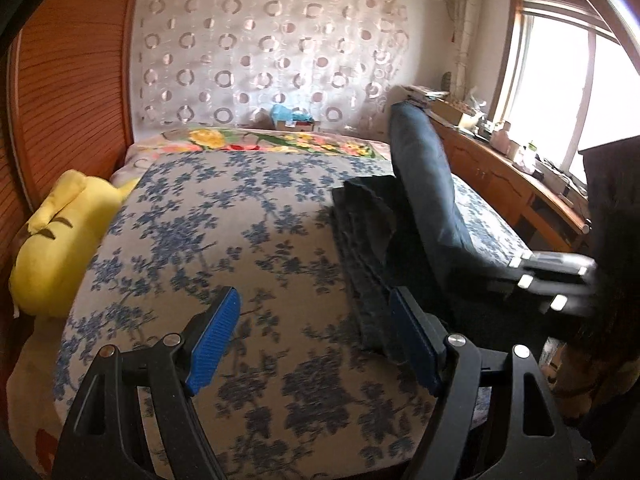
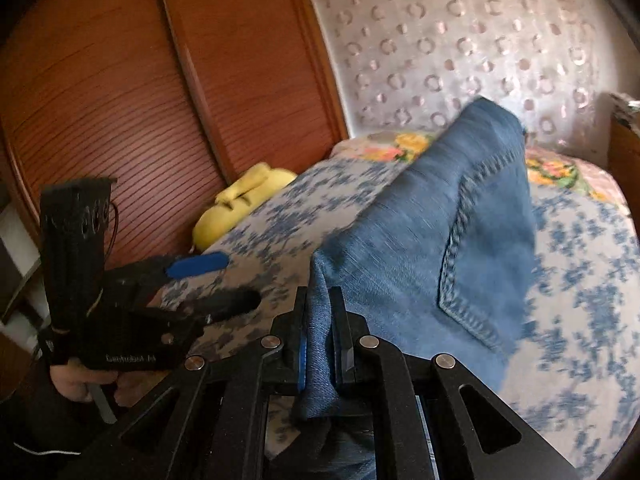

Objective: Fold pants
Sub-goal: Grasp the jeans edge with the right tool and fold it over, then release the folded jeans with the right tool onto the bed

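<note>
Pants (image 2: 460, 216) pocket shows only from right tongs (image 2: 320, 354) clamping them; left tongs (image 1: 316, 340) apart

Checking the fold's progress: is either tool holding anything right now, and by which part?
The right tool is shut on the jeans, pinching a bunched edge of the denim near a back pocket. The left tool is open and holds nothing.

Two tools: left tool (image 1: 314, 344), right tool (image 2: 320, 354)
One pair of blue denim pants (image 2: 448, 240), one back pocket showing
One stack of dark folded garments (image 1: 360, 216), number in stack cannot tell
One bed (image 1: 224, 220)
One yellow plush toy (image 1: 60, 240)
One desk (image 1: 500, 160) along window side, small clutter on it too blurred to count
One window (image 1: 568, 92)
</note>
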A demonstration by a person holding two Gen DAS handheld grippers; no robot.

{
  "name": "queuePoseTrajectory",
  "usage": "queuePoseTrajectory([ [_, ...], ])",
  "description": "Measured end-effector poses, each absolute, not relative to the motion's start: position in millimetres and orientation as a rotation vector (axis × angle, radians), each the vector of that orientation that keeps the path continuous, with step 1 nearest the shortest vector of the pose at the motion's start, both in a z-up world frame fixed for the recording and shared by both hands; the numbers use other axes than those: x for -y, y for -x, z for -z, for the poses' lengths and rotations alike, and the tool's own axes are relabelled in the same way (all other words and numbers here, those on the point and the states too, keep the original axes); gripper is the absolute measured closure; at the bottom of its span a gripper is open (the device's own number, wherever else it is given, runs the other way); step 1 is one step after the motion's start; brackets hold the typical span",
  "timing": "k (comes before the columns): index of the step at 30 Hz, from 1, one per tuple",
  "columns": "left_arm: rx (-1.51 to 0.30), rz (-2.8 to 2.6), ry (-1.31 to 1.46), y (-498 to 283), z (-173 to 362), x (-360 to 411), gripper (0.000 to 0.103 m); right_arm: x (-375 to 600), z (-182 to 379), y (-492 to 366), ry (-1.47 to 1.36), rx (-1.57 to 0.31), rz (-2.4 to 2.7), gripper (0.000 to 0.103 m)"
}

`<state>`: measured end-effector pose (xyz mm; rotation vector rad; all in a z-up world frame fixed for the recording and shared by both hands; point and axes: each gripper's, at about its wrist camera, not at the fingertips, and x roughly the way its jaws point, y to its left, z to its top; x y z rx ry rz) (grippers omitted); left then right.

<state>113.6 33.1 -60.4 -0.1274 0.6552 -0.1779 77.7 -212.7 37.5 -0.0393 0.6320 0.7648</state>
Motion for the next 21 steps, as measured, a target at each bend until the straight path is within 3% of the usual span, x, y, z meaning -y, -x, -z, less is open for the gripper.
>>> queuePoseTrajectory([
  [9, -0.654, 0.132, 0.157, -110.0, 64.3, -57.1, 0.025, 188.1, -11.2, -106.8, 0.068, -0.738, -0.759, 0.095],
  [13, -0.648, 0.135, 0.159, -109.4, 63.4, -56.9, 0.025, 184.5, -22.4, -102.4, 0.09, -0.73, -0.751, 0.086],
  [16, -0.645, 0.145, 0.154, -108.8, 62.2, -52.6, 0.025, 189.8, -37.8, -89.7, 0.096, -0.695, -0.729, 0.068],
  [21, -0.649, 0.178, 0.138, -111.7, 60.6, -39.2, 0.025, 226.8, -62.8, -89.4, 0.08, -0.591, -0.594, 0.065],
])
